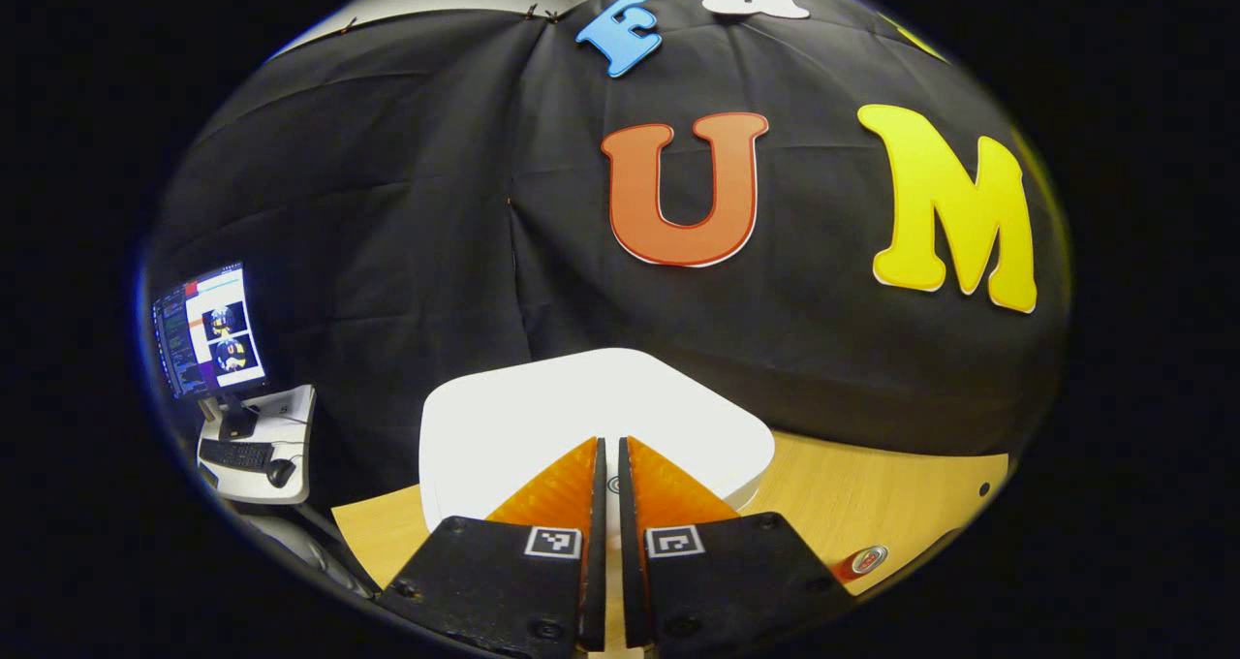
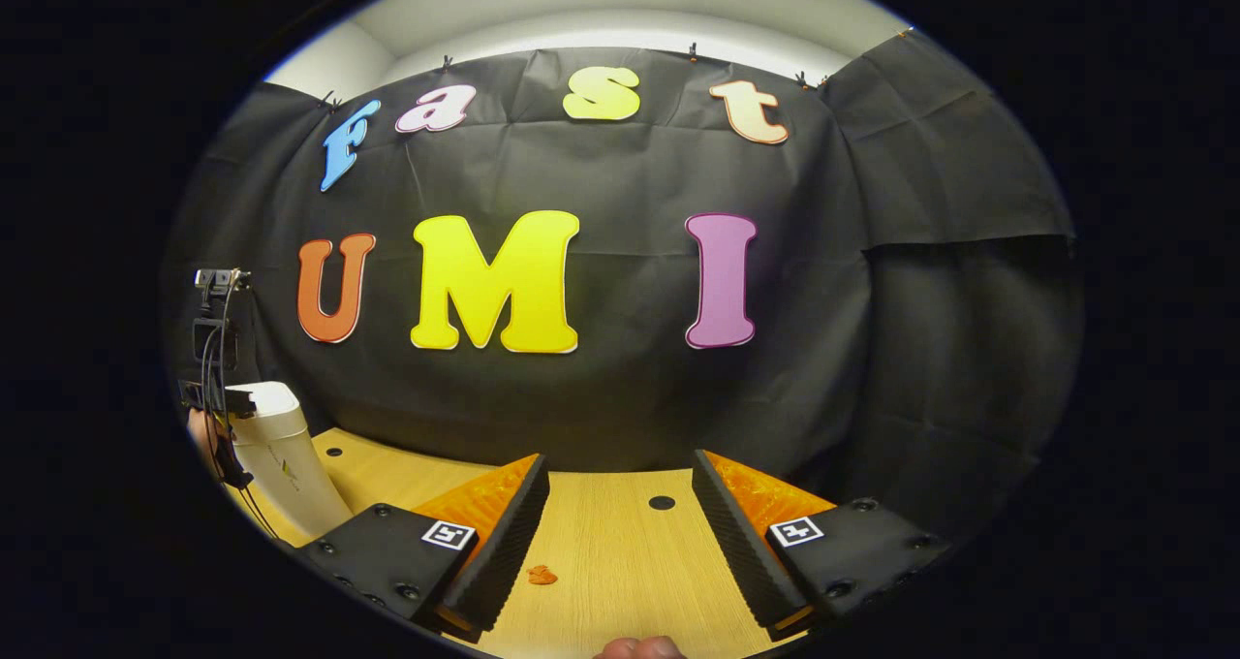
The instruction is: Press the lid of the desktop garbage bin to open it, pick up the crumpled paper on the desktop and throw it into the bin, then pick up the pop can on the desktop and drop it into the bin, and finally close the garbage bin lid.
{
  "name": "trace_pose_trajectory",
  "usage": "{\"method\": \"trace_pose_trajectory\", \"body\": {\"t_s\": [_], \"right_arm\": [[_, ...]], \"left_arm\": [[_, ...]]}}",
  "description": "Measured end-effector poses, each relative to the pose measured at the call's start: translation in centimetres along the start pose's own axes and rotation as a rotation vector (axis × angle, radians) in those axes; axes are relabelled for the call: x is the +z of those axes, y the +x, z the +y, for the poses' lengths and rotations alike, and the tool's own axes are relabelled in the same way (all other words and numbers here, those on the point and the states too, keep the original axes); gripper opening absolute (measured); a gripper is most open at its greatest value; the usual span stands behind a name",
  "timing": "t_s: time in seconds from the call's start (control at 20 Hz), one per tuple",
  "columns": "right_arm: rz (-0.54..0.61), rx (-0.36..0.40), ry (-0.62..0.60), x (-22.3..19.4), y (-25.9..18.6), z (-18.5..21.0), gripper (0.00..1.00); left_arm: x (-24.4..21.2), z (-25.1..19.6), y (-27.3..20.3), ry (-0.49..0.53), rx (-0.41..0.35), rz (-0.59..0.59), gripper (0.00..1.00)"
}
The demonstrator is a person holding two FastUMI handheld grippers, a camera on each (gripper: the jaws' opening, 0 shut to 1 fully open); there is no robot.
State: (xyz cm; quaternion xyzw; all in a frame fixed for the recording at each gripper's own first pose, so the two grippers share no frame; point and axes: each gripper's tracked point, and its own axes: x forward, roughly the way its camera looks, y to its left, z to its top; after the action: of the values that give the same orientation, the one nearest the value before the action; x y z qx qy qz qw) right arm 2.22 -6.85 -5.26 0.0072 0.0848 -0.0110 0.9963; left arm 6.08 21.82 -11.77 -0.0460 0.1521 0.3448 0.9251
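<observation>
The white desktop bin (image 1: pixel 542 417) stands right in front of my left gripper (image 1: pixel 608 446), its lid lying flat on top. That gripper is shut with nothing between its fingers, and its tips sit over the lid's near part; I cannot tell if they touch. The pop can's red and silver top (image 1: pixel 862 562) peeks in low on the right, on the wooden table (image 1: pixel 872 504). In the right gripper view the bin (image 2: pixel 281 460) stands far left. My right gripper (image 2: pixel 620 475) hangs open above the table (image 2: pixel 610 543), holding nothing.
A small orange scrap (image 2: pixel 542 575) lies on the table between the right gripper's fingers. A dark hole (image 2: pixel 662 502) marks the tabletop. A monitor (image 1: pixel 208 329) and a keyboard (image 1: pixel 237 455) stand on a side stand at the far left. A bit of a hand (image 2: pixel 639 647) shows at the bottom.
</observation>
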Motion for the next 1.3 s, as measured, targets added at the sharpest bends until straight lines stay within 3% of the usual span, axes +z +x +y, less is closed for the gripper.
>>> {"method": "trace_pose_trajectory", "body": {"t_s": [0.2, 0.6, 1.0, 1.2, 1.3], "right_arm": [[-0.006, 0.003, 0.007, 0.0, 0.1, -0.1, 0.94], [-0.025, 0.019, 0.028, 0.7, 0.8, 0.4, 0.94], [-0.038, 0.086, 0.031, 0.5, 1.2, 2.2, 0.92], [-0.044, 0.122, 0.026, 0.1, 1.2, 3.0, 0.94], [-0.039, 0.136, 0.017, -0.2, 1.2, 3.2, 0.94]], "left_arm": [[0.6, 0.0, -0.1, 0.028, 0.014, -0.024, 0.07], [6.1, -0.2, -2.7, 0.024, -0.049, -0.185, 0.03], [8.2, -3.5, -8.4, 0.036, -0.261, -0.247, 0.06], [8.1, -5.9, -12.6, 0.018, -0.399, -0.257, 0.16], [8.2, -6.7, -14.5, 0.020, -0.445, -0.277, 0.28]]}}
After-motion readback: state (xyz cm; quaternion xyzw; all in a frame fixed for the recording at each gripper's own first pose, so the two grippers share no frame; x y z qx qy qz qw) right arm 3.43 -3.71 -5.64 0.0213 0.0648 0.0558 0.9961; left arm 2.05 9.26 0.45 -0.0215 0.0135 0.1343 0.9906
